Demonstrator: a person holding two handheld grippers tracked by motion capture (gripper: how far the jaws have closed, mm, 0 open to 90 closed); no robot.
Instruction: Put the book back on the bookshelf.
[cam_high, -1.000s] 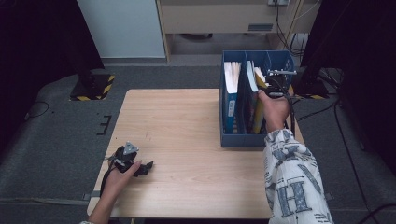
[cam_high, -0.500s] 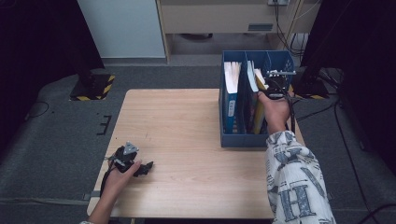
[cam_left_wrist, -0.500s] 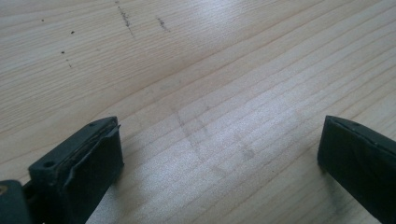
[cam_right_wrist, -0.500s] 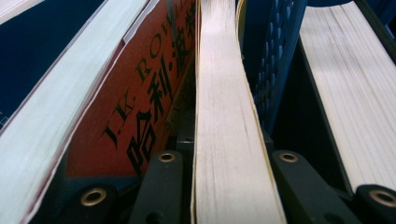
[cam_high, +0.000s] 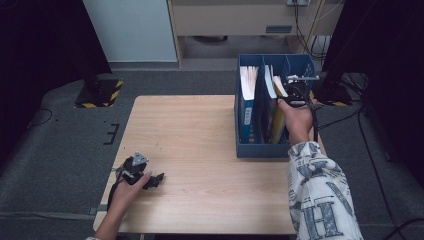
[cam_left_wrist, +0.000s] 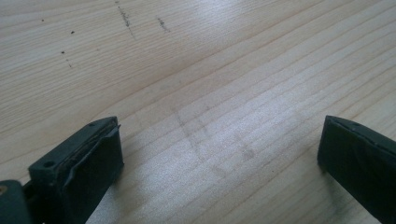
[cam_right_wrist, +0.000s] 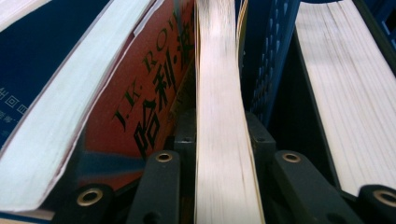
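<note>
We see the right gripper (cam_high: 295, 90) clenched on a thin book (cam_right_wrist: 223, 116) inside the blue file box (cam_high: 260, 149), with a red-covered book (cam_right_wrist: 140, 98) crowding one side and the box's divider (cam_right_wrist: 268, 60) the other. The left gripper (cam_high: 152, 180) rests released on the table (cam_high: 200, 130).
</note>
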